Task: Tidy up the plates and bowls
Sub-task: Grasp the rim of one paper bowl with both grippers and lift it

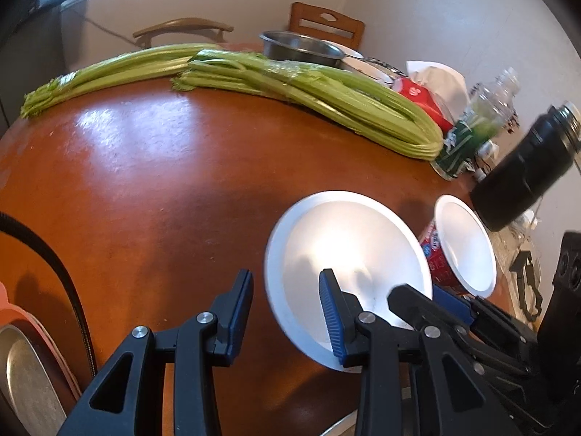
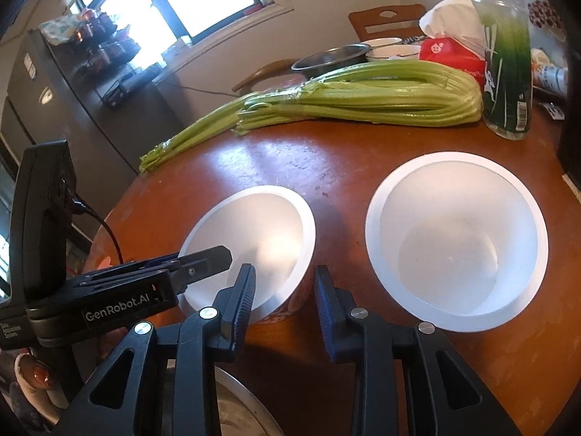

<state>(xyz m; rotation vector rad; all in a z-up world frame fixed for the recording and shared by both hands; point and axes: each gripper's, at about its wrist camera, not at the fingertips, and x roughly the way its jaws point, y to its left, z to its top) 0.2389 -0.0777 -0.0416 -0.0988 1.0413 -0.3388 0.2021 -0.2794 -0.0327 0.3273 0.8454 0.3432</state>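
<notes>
Two white bowls stand on the round brown table (image 1: 145,189). The nearer bowl (image 1: 345,254) shows in the right wrist view as the left bowl (image 2: 268,232), with a red patterned outside. The second bowl (image 1: 468,239) is the right bowl (image 2: 457,239) there. My left gripper (image 1: 287,305) is open, its right finger (image 1: 332,312) over the near bowl's rim. My right gripper (image 2: 285,290) is open and empty; its left finger (image 2: 243,290) is at the near bowl's near rim. The right gripper also shows in the left wrist view (image 1: 428,301).
Celery bunches (image 1: 290,87) lie across the far table. Behind them stand a metal basin (image 1: 301,49), white dishes (image 1: 366,65), a red tissue pack (image 1: 421,98) and a green-labelled jar (image 1: 468,134). A black flask (image 1: 530,170) stands at right. A metal plate (image 1: 25,381) lies near left.
</notes>
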